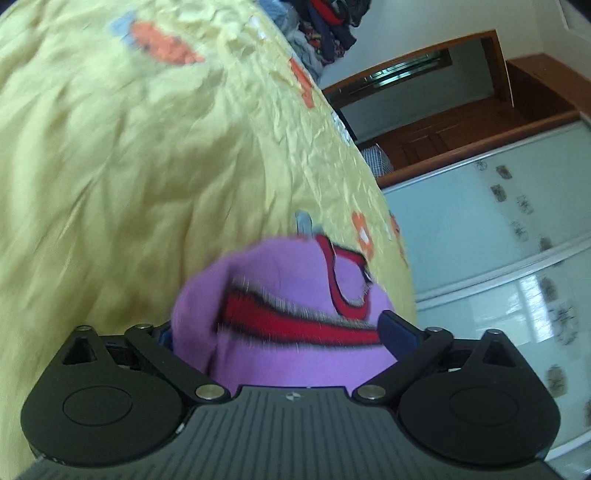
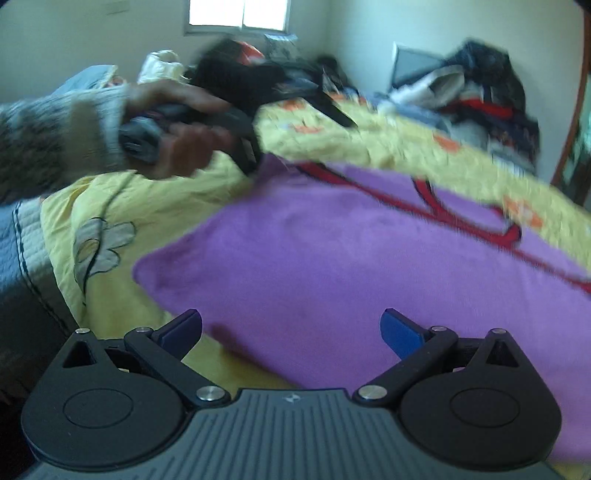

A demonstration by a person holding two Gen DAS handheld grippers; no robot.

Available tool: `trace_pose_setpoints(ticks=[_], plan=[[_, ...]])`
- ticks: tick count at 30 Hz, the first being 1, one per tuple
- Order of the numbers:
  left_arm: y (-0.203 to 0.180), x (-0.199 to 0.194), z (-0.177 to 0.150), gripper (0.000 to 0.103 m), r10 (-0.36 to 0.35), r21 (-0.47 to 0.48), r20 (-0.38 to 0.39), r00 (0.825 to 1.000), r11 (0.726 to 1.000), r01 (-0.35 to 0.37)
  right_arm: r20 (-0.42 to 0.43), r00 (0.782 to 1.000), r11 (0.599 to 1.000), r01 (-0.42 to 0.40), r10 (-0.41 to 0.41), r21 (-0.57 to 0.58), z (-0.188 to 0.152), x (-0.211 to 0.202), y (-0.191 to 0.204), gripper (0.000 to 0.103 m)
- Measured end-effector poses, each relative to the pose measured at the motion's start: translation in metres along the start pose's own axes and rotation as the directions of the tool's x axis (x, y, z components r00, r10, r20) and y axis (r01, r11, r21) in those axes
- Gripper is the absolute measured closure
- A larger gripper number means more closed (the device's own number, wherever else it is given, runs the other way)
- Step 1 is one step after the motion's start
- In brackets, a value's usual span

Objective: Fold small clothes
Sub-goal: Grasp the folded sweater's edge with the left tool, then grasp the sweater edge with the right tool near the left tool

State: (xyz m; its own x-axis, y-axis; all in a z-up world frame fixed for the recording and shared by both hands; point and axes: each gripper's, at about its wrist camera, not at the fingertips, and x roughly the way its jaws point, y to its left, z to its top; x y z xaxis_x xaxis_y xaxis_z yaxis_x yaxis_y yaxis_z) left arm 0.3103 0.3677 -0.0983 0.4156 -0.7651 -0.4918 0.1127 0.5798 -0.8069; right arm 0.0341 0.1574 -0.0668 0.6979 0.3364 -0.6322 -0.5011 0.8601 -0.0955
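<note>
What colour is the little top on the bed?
The small knitted top is purple with red stripes edged in black. It shows best in the right wrist view.

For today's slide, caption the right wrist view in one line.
Open right gripper over a purple red-striped knit garment on a yellow floral bedspread.

Soft daylight comes from the window (image 2: 238,16); glare sheens the glossy wardrobe doors (image 1: 517,266). Motion blur smears both views, seemingly worst mid-frame; fisheye bends edges.

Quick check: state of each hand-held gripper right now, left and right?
Left hand-held gripper: purple garment bunched between its fingers; a firm grip cannot be told.
Right hand-held gripper: open, holding nothing, over the garment.
</note>
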Motion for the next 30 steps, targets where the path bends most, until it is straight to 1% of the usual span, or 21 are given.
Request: trace_pose_setpoints(ticks=[2,3,4,5,6,7,8,9,10,12,14,16,17,18,20,22,24,27,28,29,30], plan=[[-0.011,0.007,0.005,0.006,0.035,0.063,-0.055,0.998,0.998,-0.032,0.012,1.0,0.998,0.003,-0.002,-0.061,0.003,-0.002,0.011,0.0],[-0.014,0.007,0.004,0.013,0.058,0.085,-0.07,0.996,0.995,-0.052,0.032,0.999,0.996,0.006,-0.004,-0.086,0.003,-0.005,0.017,0.0],[-0.015,0.006,0.001,0.029,0.066,0.098,-0.078,0.995,0.994,-0.058,0.045,0.999,0.994,0.011,-0.006,-0.108,0.003,-0.007,0.021,0.0],[-0.013,0.006,-0.002,0.038,0.055,0.098,-0.096,0.994,0.994,-0.046,0.046,0.999,0.992,0.005,0.001,-0.123,0.003,-0.007,0.024,0.0],[-0.008,0.006,-0.006,0.056,0.053,0.09,-0.114,0.992,0.995,-0.043,0.045,0.999,0.992,-0.009,0.015,-0.124,0.003,-0.007,0.026,0.0],[-0.001,0.007,-0.008,0.079,0.065,0.079,-0.115,0.991,0.995,-0.056,0.045,0.998,0.993,-0.029,0.035,-0.117,0.002,-0.007,0.027,0.0],[0.006,0.007,-0.009,0.094,0.078,0.059,-0.116,0.99,0.996,-0.071,0.04,0.998,0.993,-0.05,0.055,-0.109,0.003,-0.005,0.028,0.0],[0.014,0.007,-0.008,0.095,0.051,0.03,-0.117,0.992,0.998,-0.048,0.038,0.997,0.992,-0.061,0.066,-0.109,0.003,-0.003,0.029,0.0],[0.018,0.006,-0.007,0.095,0.032,0.023,-0.117,0.993,0.999,-0.029,0.048,0.997,0.991,-0.058,0.064,-0.119,0.003,-0.003,0.032,0.0],[0.023,0.005,-0.005,0.095,0.022,0.008,-0.107,0.994,1.0,-0.021,0.058,0.997,0.989,-0.036,0.044,-0.143,0.005,-0.002,0.037,0.0],[0.025,0.003,-0.004,0.095,0.024,0.01,-0.099,0.995,1.0,-0.023,0.065,0.997,0.988,-0.034,0.044,-0.152,0.007,-0.001,0.041,0.0],[0.023,0.0,-0.003,0.096,0.018,0.003,-0.087,0.996,1.0,-0.017,0.069,0.997,0.978,-0.022,0.037,-0.208,0.008,0.001,0.049,0.0],[0.023,-0.002,-0.003,0.096,0.014,-0.007,-0.081,0.997,1.0,-0.015,0.077,0.997,0.969,-0.007,0.027,-0.247,0.008,0.001,0.054,0.003],[0.022,-0.003,-0.002,0.096,0.001,-0.005,-0.084,0.996,1.0,-0.002,0.084,0.996,0.956,0.022,0.002,-0.291,0.006,0.0,0.062,0.01],[0.019,-0.005,-0.001,0.096,0.002,0.001,-0.085,0.996,1.0,-0.002,0.073,0.997,0.92,0.06,-0.034,-0.386,0.005,0.004,0.076,0.054],[0.022,-0.005,0.002,0.096,-0.002,-0.018,-0.096,0.995,1.0,0.0,0.055,0.997,0.888,0.067,-0.047,-0.454,0.002,0.007,0.085,0.055],[0.024,-0.005,0.003,0.096,0.006,-0.03,-0.099,0.995,0.999,-0.009,0.066,0.997,0.858,0.07,-0.042,-0.509,-0.002,0.003,0.092,0.055],[0.027,-0.003,0.002,0.095,0.009,-0.041,-0.1,0.995,0.999,-0.013,0.088,0.995,0.784,0.085,-0.038,-0.615,-0.01,0.002,0.109,0.054],[0.028,-0.003,0.002,0.095,0.006,-0.047,-0.099,0.995,0.999,-0.011,0.083,0.996,0.766,0.075,-0.028,-0.638,-0.012,0.004,0.112,0.054],[0.029,-0.002,0.001,0.095,0.004,-0.055,-0.097,0.995,0.998,-0.01,0.071,0.997,0.757,0.056,-0.013,-0.651,-0.012,0.006,0.115,0.055],[0.031,-0.001,0.0,0.095,0.001,-0.062,-0.096,0.995,0.998,-0.007,0.083,0.996,0.753,0.068,-0.018,-0.655,-0.012,0.009,0.118,0.055]])
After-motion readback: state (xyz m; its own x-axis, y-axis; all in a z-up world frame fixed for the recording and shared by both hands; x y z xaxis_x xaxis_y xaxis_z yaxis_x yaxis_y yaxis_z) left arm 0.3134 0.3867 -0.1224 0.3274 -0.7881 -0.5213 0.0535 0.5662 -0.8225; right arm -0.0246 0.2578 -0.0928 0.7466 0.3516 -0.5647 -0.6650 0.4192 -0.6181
